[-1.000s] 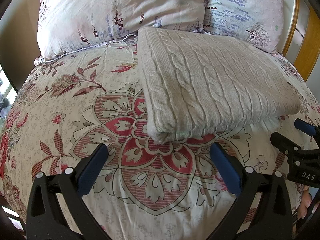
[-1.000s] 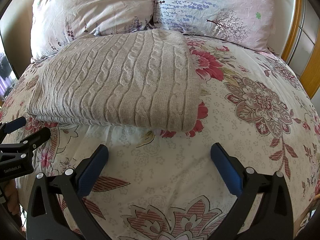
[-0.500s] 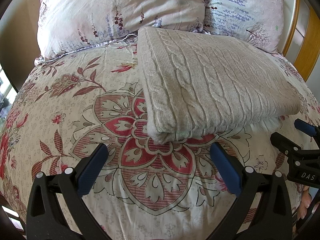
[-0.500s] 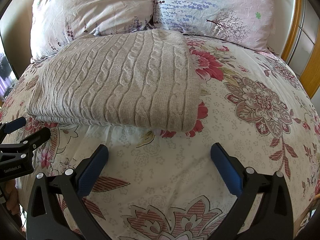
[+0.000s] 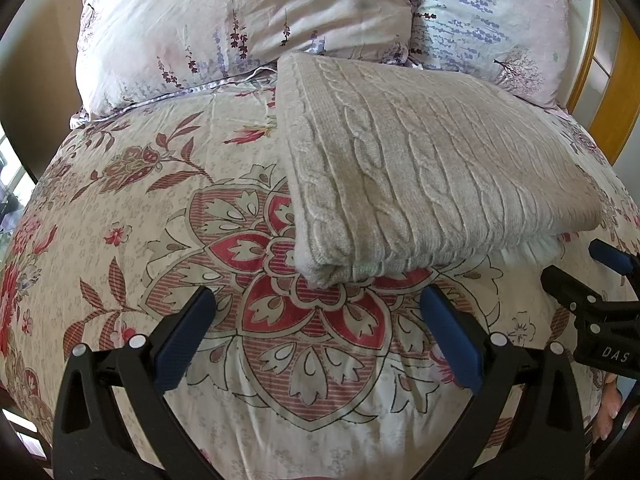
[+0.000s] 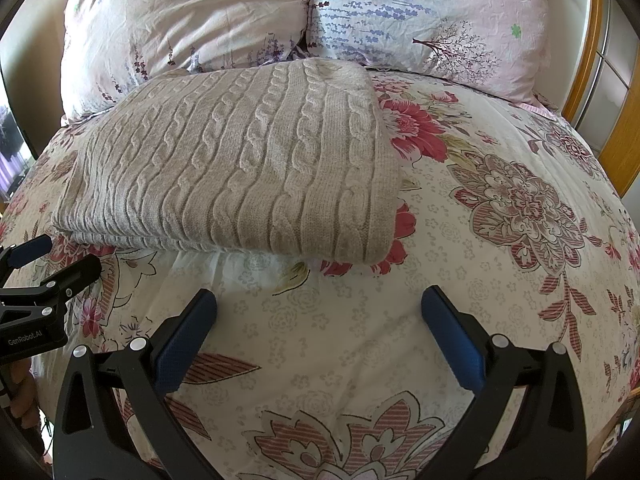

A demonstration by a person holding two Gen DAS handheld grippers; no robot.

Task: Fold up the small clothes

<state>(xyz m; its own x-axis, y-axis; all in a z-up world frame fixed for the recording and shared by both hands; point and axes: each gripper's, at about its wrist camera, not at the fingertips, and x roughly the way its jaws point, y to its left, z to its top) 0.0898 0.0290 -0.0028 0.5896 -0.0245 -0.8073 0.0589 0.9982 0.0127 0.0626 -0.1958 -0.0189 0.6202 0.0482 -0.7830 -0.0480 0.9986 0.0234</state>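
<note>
Your left gripper (image 5: 316,332) sits low in its frame, jaws spread wide and empty; your right gripper (image 6: 318,332) matches it, equally wide.

A pale beige-grey sweater (image 5: 420,168) with a cable-knit pattern is seen ahead of the left gripper (image 5: 316,332). Black arms and dark blue pads (image 5: 182,340) are shown on this gripper, and the same colours on the right gripper (image 6: 318,332). Under both, a cream bedcover (image 6: 460,248) is printed with red and dusty-pink flowers and brownish leaves. Beyond the sweater, two pale pink pillows (image 6: 192,20) are printed with small purple flower sprigs. At the far right, an orange-brown wooden frame (image 5: 612,112) is visible.
</note>
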